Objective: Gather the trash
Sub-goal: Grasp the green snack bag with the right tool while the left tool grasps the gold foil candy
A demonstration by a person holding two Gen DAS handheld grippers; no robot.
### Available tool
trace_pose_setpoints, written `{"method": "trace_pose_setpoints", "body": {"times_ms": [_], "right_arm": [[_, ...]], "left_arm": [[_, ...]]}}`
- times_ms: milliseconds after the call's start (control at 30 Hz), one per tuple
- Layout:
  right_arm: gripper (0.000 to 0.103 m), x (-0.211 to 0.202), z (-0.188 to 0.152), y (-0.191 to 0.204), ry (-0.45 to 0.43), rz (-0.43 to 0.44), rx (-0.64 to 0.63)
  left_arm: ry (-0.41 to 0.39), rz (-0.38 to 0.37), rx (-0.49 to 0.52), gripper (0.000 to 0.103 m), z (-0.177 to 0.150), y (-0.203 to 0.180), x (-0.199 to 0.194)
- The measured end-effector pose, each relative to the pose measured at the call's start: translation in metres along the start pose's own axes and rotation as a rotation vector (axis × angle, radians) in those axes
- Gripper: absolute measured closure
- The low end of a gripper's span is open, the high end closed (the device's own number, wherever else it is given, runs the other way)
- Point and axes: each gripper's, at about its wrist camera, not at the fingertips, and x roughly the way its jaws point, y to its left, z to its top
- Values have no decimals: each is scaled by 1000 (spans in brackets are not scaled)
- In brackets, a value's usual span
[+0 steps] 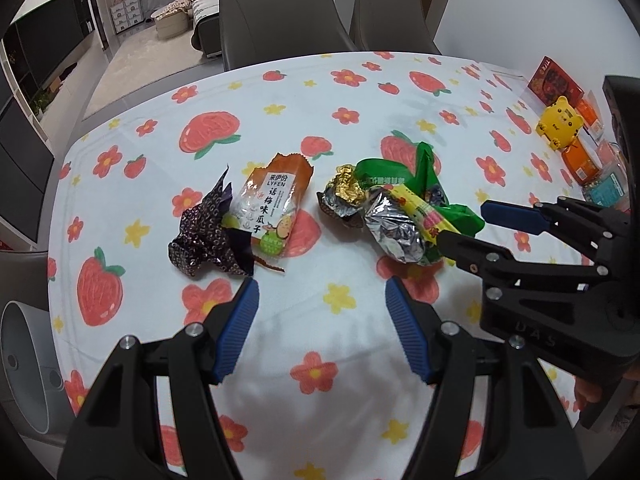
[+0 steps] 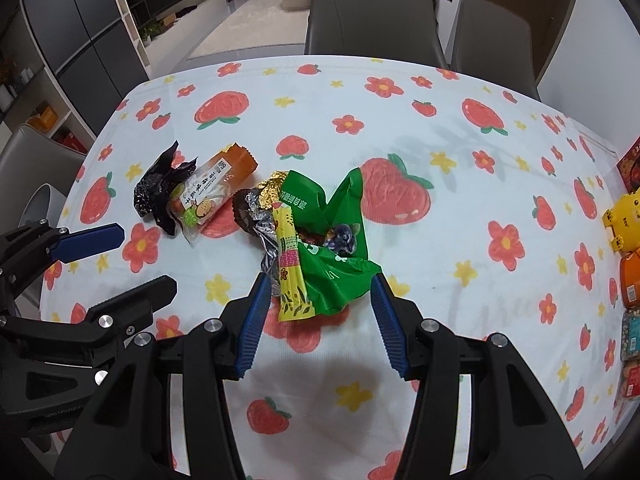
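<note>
Two heaps of trash lie on the strawberry tablecloth (image 1: pixel 280 128). The left heap is a dark purple wrapper (image 1: pixel 208 232) and an orange seed packet (image 1: pixel 272 208). The right heap is a green bag (image 2: pixel 336 240), a yellow-green sachet (image 2: pixel 290 268), silver foil (image 1: pixel 396 228) and gold foil (image 1: pixel 348 184). My left gripper (image 1: pixel 320 304) is open and empty, just in front of the purple wrapper. My right gripper (image 2: pixel 318 300) is open, its fingers on either side of the near end of the green bag and sachet. It also shows in the left wrist view (image 1: pixel 472 224).
A yellow tiger toy (image 1: pixel 560 126), a red box (image 1: pixel 554 82) and orange snack packs (image 1: pixel 580 162) stand along the table's right edge. Two grey chairs (image 1: pixel 280 16) stand at the far side. A white round bin (image 1: pixel 24 360) sits off the left edge.
</note>
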Motion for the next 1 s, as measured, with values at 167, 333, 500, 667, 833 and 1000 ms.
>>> {"method": "trace_pose_setpoints", "body": {"times_ms": [167, 333, 500, 667, 833, 1000], "right_arm": [[66, 4, 0, 0, 7, -1, -10], [81, 1, 0, 2, -6, 3, -18], [84, -14, 0, -5, -48, 1, 4], [91, -27, 1, -21, -71, -8, 41], [91, -29, -2, -36, -74, -31, 71], [91, -25, -4, -46, -69, -39, 95]], "left_arm": [[5, 5, -8, 37, 0, 2, 3], [6, 8, -9, 37, 0, 3, 3], [1, 2, 0, 37, 1, -1, 2], [-4, -10, 21, 37, 7, -12, 5], [-17, -17, 47, 37, 19, -23, 13], [-14, -20, 52, 37, 35, -28, 31]]}}
